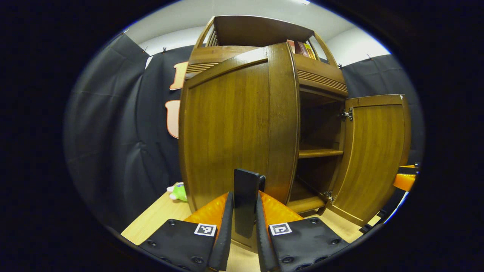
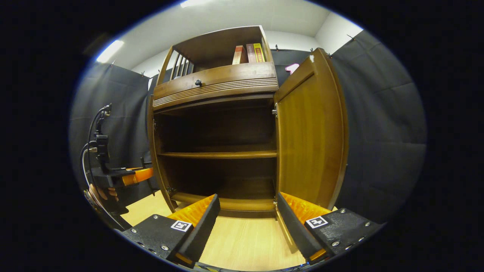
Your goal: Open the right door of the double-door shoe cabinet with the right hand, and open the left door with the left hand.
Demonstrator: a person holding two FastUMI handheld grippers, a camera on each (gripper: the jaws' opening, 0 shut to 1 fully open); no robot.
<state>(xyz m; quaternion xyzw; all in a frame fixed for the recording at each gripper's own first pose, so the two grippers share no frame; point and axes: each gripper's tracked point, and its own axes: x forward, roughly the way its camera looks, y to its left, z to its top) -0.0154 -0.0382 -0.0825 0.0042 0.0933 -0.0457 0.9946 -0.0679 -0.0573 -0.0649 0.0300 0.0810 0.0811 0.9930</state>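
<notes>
On a pale wooden desk (image 2: 242, 241) in a cloth-walled booth, the double-door shoe cabinet (image 2: 215, 85) stands with both doors swung out. At the foot of the left door (image 1: 227, 132), the left gripper (image 1: 245, 211) has its fingers (image 1: 227, 215) clenched on the door's dark upright handle (image 1: 245, 200). The right gripper (image 2: 247, 217) hangs before the cabinet's bare interior, fingers (image 2: 204, 217) released and spread wide, gripping nothing, the right one touching or just beside the lower edge of the right door (image 2: 310, 132). A single shelf (image 2: 219, 154) crosses the dark interior; books (image 2: 247, 53) stand in the top compartment. A green toy (image 1: 178, 192) lies on the desk beside the cabinet in the left gripper view.
</notes>
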